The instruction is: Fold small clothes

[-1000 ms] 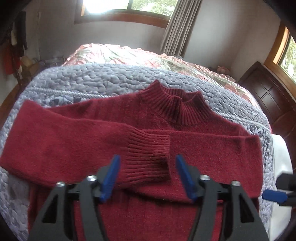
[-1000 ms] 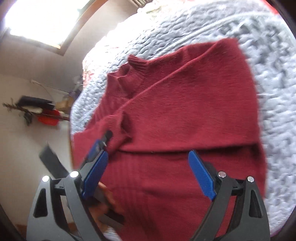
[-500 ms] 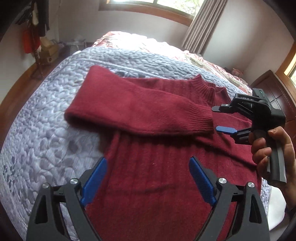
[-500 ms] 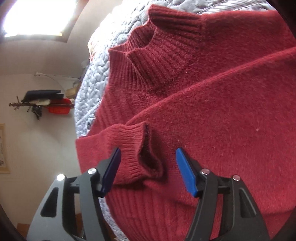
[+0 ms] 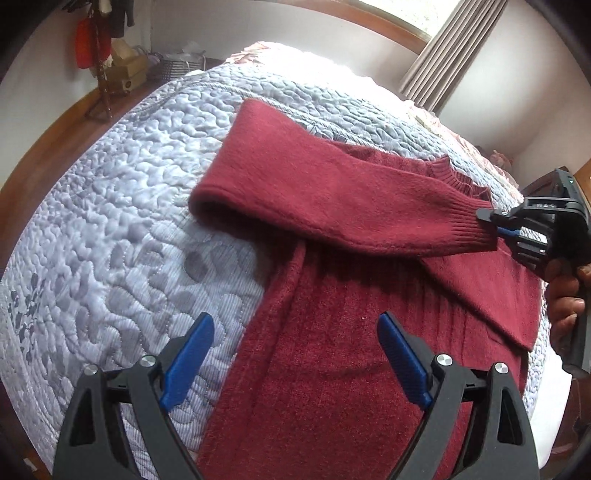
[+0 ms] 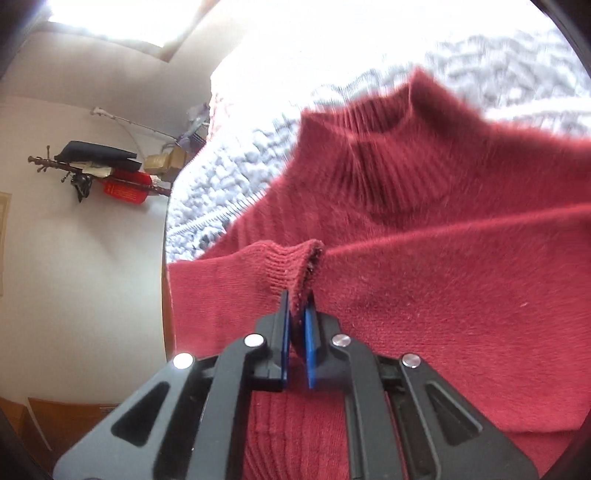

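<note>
Pinching the sleeve cuff [image 6: 291, 266] in the right hand-held gripper [image 6: 297, 325], we keep the left hand-held gripper [image 5: 295, 354] wide open and empty over the sweater [image 5: 332, 369] body, ready to steady it.

Bedroom in a home. Bed [image 5: 110, 229] filling the frame centre, covered with a pale grey quilted bedspread [image 5: 155, 155]; floral quilt [image 5: 436, 122] further back toward upper right. Wood-framed window [image 5: 384, 18] along the top edge, grey curtain [image 5: 432, 70] hanging at upper right. Coat stand [image 5: 101, 55] with hung clothing and a red bag in the upper left corner; boxes [image 5: 127, 74] just beside it on the wooden floor [image 5: 55, 147]. Dark wooden furniture partly visible at far right edge.
</note>
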The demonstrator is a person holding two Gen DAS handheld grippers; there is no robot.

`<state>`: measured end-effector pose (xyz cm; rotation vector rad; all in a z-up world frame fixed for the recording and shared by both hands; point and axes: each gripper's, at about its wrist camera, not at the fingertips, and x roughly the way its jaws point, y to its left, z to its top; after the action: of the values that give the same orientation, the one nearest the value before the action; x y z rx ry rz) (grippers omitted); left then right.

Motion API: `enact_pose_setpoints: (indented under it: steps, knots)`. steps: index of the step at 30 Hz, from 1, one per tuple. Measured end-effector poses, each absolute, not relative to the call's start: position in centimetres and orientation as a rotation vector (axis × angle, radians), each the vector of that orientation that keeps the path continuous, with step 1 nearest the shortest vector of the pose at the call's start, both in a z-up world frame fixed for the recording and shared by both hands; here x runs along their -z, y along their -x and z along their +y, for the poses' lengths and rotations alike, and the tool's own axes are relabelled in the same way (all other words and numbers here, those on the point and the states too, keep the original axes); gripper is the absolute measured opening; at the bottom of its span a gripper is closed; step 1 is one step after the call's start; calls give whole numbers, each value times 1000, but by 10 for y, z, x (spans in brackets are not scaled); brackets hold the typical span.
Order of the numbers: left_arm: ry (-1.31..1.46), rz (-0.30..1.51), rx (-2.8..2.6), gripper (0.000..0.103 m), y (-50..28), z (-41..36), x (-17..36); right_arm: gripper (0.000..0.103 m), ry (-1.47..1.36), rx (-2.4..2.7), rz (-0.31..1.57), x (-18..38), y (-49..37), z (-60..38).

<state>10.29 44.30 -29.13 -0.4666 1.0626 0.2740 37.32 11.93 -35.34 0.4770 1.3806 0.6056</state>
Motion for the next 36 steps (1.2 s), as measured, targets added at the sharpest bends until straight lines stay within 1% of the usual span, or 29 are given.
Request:
enact_pose_setpoints:
  steps: [5, 9, 12, 14, 19, 22, 25, 30, 33, 36]
  knots:
    - [459, 1041, -290, 90, -111, 454, 280, 6, -462, -580, 1281, 298, -379, 81]
    - [467, 1010, -297, 90, -121, 464, 270, 6, -468, -529, 1240, 279, -374, 40]
    - [473, 987, -291, 90, -134, 472, 264, 6, -467, -483, 1258, 290, -372, 20]
    - [484, 978, -279, 90, -147, 478, 262, 6, -478, -456, 1297, 309, -369, 7]
    - [681, 933, -182, 90, -190, 502, 257, 6, -504, -414, 1364, 354, -361, -5]
    - [770, 921, -121, 90, -218, 511, 257, 6, -525, -382, 1366, 358, -363, -15]
    - [831, 922, -96, 90, -233, 524, 258, 6, -545, -374, 1345, 351, -363, -28]
    - [862, 907, -122, 90, -229, 548, 256, 6, -558, -350, 1352, 354, -360, -51]
    - [850, 942, -91, 90, -228, 545, 262, 6, -553, -340, 1387, 366, -358, -57]
    - [848, 971, -38, 90, -232, 533, 269, 6, -545, -329, 1372, 363, -357, -61]
